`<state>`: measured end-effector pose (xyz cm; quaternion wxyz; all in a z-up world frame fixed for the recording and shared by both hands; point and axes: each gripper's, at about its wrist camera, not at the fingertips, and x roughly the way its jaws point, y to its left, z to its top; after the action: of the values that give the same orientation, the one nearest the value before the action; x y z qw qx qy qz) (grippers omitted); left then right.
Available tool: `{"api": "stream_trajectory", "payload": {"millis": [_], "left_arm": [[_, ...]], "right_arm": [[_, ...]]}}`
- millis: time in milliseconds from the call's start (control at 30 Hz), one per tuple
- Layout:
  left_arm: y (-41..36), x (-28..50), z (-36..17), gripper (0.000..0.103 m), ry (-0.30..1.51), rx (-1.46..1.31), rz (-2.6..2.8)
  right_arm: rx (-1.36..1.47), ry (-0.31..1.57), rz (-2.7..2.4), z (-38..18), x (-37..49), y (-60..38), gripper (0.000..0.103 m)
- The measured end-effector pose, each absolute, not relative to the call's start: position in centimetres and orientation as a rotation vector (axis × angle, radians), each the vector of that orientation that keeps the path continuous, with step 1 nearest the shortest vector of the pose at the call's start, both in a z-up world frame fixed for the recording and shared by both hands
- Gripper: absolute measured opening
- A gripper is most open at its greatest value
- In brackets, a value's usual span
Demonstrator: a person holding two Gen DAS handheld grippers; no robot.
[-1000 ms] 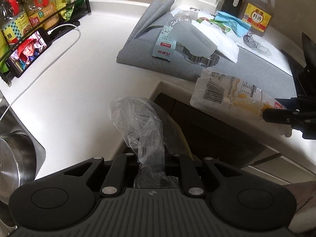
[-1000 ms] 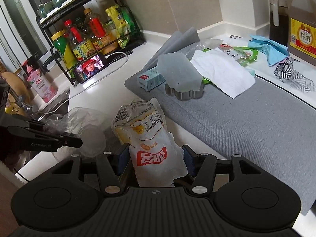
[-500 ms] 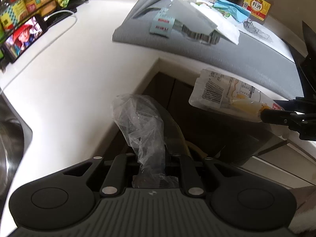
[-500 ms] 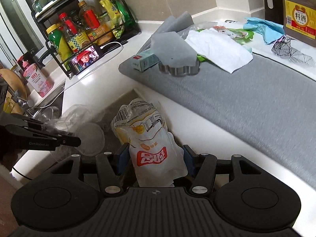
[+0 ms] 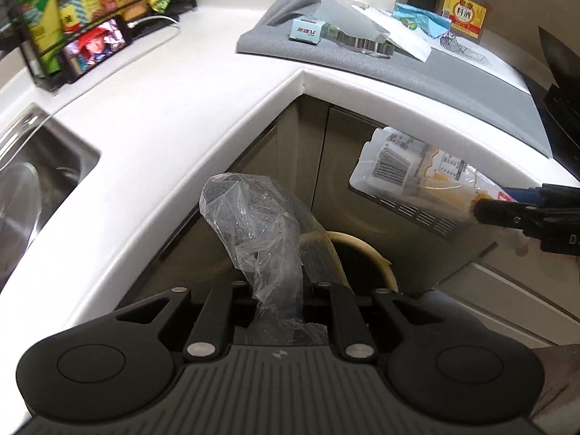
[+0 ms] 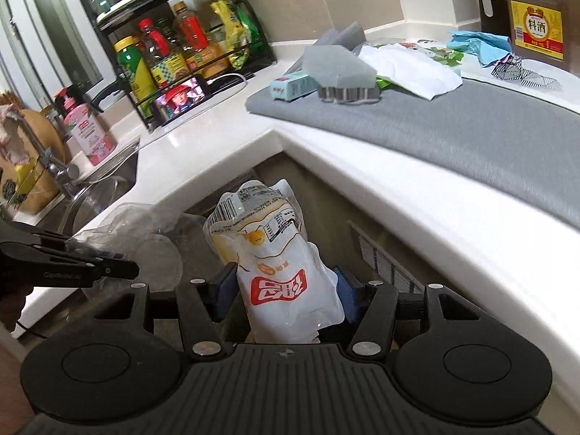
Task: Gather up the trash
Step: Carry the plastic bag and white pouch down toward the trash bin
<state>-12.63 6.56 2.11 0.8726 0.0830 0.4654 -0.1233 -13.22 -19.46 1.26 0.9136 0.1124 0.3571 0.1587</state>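
My left gripper [image 5: 281, 299] is shut on a crumpled clear plastic bag [image 5: 253, 224], held out in front of the counter's inner corner, above the rim of a round cream bin [image 5: 366, 250] down by the cabinets. My right gripper [image 6: 286, 290] is shut on a white snack pouch [image 6: 275, 253] with a red label, its blue pads pressing both sides. In the left wrist view that pouch [image 5: 417, 170] hangs at the right, below the counter edge. In the right wrist view the clear bag [image 6: 145, 239] shows at the left.
On the grey mat [image 6: 471, 123] lie a small blue box [image 6: 290, 85], a metal cookie cutter [image 6: 348, 92], white paper [image 6: 409, 65], a blue wrapper [image 6: 478, 41] and a wine bottle [image 6: 536, 21]. A bottle rack [image 6: 174, 47], a phone [image 6: 181, 96] and a sink [image 5: 40, 174] stand left.
Both grippers have pulled back from over the counter and dropped below its edge, still carrying the bag and the pouch. The cabinet fronts and the bin rim have come into view.
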Motion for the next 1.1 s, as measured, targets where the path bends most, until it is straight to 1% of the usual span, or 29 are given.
{"api": "stream_trajectory", "payload": {"millis": [233,533,833,1100], "left_arm": [[7.7,-16.4,1.6,0.015,0.910,0.097,-0.234],[7.0,-18.5,3.1,0.015,0.816,0.053,-0.247],[6.3,-20.2,3.5,0.015,0.793,0.074,-0.235],[6.6,-19.3,2.9,0.015,0.822,0.057,-0.222]], "right_arm": [[0.177,0.705,0.324,0.6,-15.9,-17.2,0.060],[0.156,0.647,0.282,1.5,-19.5,-17.1,0.060],[0.199,0.650,0.223,1.1,-21.1,-17.9,0.060],[0.191,0.692,0.201,0.3,-20.3,-17.8,0.060]]}}
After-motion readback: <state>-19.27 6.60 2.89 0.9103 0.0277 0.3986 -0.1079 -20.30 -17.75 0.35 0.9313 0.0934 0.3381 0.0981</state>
